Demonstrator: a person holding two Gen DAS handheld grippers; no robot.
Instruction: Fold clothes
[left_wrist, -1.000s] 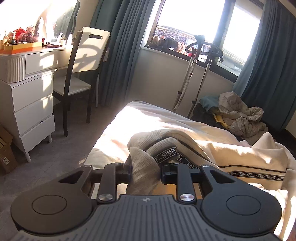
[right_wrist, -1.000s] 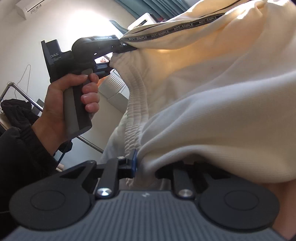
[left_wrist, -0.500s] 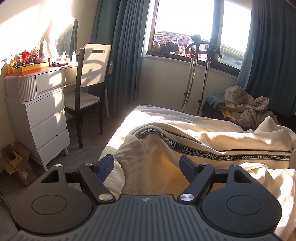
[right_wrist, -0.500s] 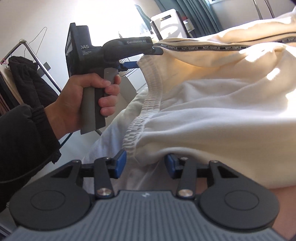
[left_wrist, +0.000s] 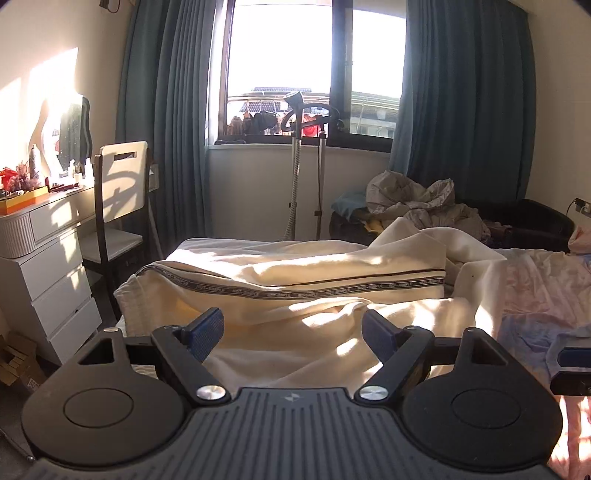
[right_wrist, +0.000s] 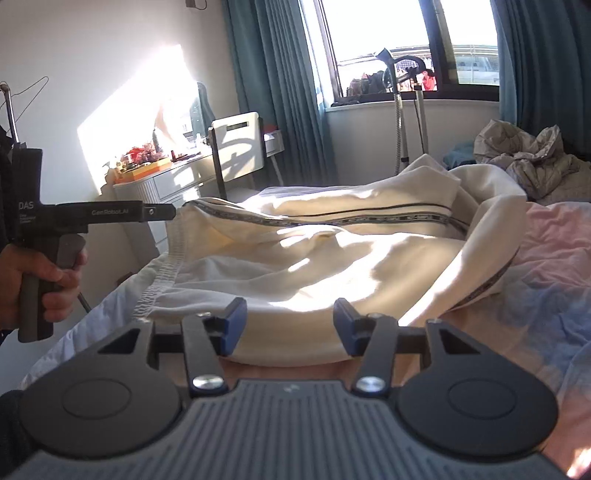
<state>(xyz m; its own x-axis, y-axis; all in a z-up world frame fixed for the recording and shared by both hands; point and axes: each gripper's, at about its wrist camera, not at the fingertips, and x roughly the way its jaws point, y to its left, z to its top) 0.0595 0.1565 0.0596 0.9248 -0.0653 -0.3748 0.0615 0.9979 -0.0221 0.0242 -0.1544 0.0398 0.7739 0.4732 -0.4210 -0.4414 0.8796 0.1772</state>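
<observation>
Bed (left_wrist: 546, 280) holds the cream pants (left_wrist: 295, 295) lying sideways just ahead of your tongs; both left gripper (left_wrist: 293, 332) and right gripper (right_wrist: 290, 325) gape empty.

Each gripper, left (left_wrist: 293, 334) and right (right_wrist: 286, 326), has black arms, blue ribbed finger pads (left_wrist: 207, 328), silver screws, round black discs and a grey ridged body. The left hand (right_wrist: 33, 280) shows bare skin; its handle carries "DAS" lettering.

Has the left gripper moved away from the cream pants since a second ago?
Yes. The left gripper has released the cream pants and backed away from the bed; jaws now open, waistband lying down.
</observation>
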